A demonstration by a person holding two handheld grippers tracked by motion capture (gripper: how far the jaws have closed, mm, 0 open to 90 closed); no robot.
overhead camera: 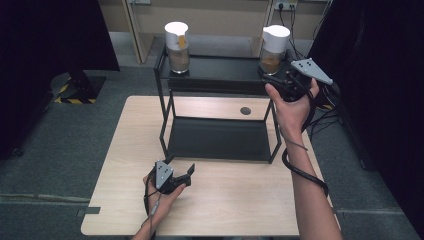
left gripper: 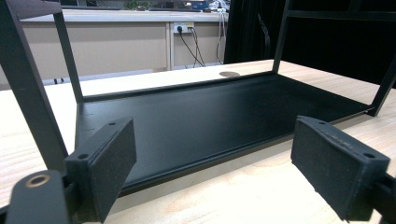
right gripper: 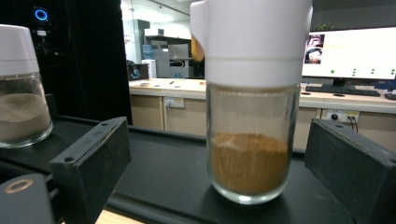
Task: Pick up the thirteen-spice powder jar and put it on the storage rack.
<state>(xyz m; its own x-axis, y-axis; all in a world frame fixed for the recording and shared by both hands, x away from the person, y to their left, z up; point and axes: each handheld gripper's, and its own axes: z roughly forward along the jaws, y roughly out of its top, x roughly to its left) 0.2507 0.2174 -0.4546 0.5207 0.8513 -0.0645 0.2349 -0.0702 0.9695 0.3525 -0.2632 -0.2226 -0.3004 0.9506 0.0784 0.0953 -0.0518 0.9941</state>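
Two glass jars with white lids stand on the top shelf of a black metal rack (overhead camera: 220, 75). The right jar (overhead camera: 273, 50) holds brown powder, and the left jar (overhead camera: 178, 45) holds paler powder. My right gripper (overhead camera: 270, 76) is up at the shelf's right end. In the right gripper view the brown-powder jar (right gripper: 252, 116) stands upright between the open jaws of my right gripper (right gripper: 219, 163), with a gap on each side, and the pale-powder jar (right gripper: 21, 102) is at the far left. My left gripper (overhead camera: 189, 172) rests open and empty on the wooden table (overhead camera: 240, 200), facing the rack's lower shelf (left gripper: 210, 116).
The rack's thin black posts (overhead camera: 162, 115) rise at the corners of the lower shelf (overhead camera: 217, 137). A round cable hole (overhead camera: 245, 110) lies in the table behind the rack. The right gripper's cable (overhead camera: 305, 172) loops along the forearm. Dark curtains flank the table.
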